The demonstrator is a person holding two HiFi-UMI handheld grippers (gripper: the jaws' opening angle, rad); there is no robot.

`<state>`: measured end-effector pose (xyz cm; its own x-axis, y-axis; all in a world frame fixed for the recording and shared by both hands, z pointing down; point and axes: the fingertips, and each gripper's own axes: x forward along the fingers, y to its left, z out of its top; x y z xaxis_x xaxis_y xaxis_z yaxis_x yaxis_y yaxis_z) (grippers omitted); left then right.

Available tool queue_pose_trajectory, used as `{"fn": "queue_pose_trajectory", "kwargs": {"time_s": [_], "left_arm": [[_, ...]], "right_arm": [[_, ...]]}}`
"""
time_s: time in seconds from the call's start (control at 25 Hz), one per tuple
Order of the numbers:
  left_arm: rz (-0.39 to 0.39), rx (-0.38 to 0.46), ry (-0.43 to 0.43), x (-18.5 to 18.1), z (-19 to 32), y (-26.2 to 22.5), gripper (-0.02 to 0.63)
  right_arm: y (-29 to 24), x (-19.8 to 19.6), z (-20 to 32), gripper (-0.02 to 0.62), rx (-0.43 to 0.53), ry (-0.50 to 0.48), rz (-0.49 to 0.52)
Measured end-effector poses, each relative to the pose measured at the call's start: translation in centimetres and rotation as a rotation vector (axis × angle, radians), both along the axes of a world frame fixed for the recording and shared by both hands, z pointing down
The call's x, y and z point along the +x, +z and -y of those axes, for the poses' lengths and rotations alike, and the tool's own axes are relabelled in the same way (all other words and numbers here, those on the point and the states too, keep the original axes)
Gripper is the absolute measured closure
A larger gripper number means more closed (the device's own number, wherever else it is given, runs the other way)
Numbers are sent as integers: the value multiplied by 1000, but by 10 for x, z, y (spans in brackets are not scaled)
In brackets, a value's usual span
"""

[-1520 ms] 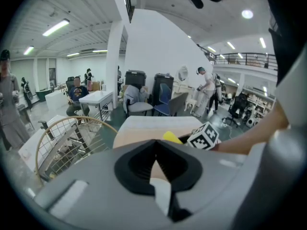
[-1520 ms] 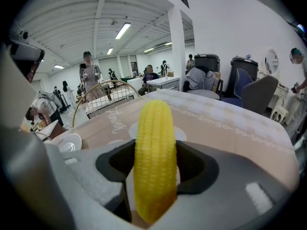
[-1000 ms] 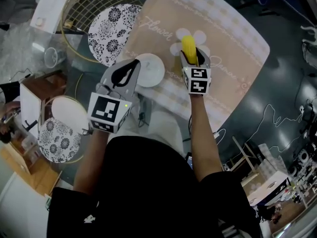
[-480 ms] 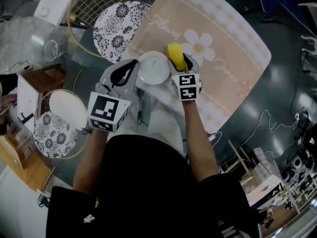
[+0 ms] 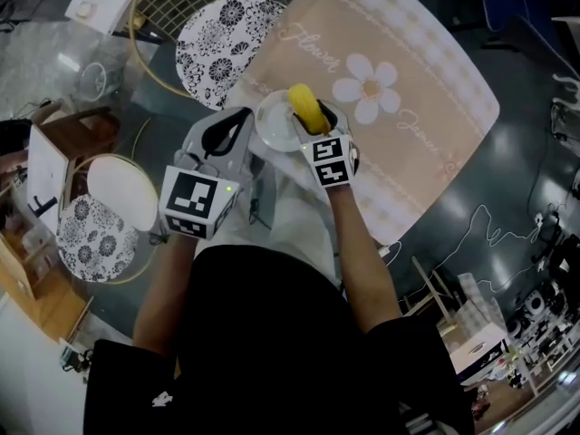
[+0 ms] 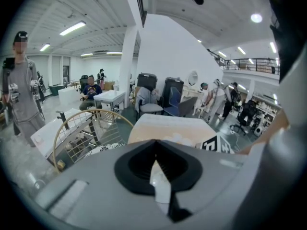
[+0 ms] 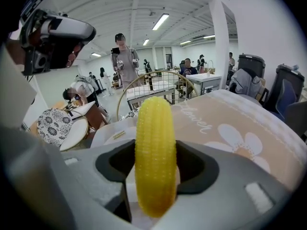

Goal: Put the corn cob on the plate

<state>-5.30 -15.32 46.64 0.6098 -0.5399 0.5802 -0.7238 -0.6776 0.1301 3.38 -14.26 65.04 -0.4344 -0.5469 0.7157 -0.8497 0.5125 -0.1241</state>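
Note:
A yellow corn cob (image 5: 305, 109) (image 7: 154, 157) is clamped between the jaws of my right gripper (image 5: 311, 120) (image 7: 154, 176), which is shut on it. In the head view the cob hangs over the right part of a small white plate (image 5: 275, 123) on the beige flower tablecloth (image 5: 408, 71). The plate (image 7: 112, 133) shows behind the cob in the right gripper view. My left gripper (image 5: 233, 127) (image 6: 156, 169) is held just left of the plate, its jaws shut with nothing between them.
A round stool with a black-and-white floral cushion (image 5: 222, 34) and a gold wire back (image 5: 181, 3) stands beyond the plate. Another floral stool (image 5: 91, 238) and a white round seat (image 5: 122, 193) are at the left. People stand in the background of both gripper views.
My right gripper has carried the corn cob leftward from the flower print on the cloth to above the white plate. The left gripper has stayed about where it was.

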Motion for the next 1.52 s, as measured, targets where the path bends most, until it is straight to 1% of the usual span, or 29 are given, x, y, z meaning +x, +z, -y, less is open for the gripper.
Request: {"fn": "queue_pose_trajectory", "kwargs": {"time_s": [0.12, 0.36, 0.84, 1.12, 1.52], "left_arm": [[0, -2, -12, -4, 1, 0, 600], [8, -10, -38, -16, -2, 5, 600], [15, -23, -70, -30, -4, 10, 600], [21, -29, -74, -31, -6, 13, 601], [24, -35, -77, -32, -7, 14, 600]], "right_arm": [[2, -10, -2, 345, -5, -30, 0], [5, -30, -5, 345, -13, -124, -28], [21, -46, -10, 347, -50, -215, -70], [25, -51, -12, 347, -58, -244, -79], [29, -53, -14, 345, -52, -246, -98]]}}
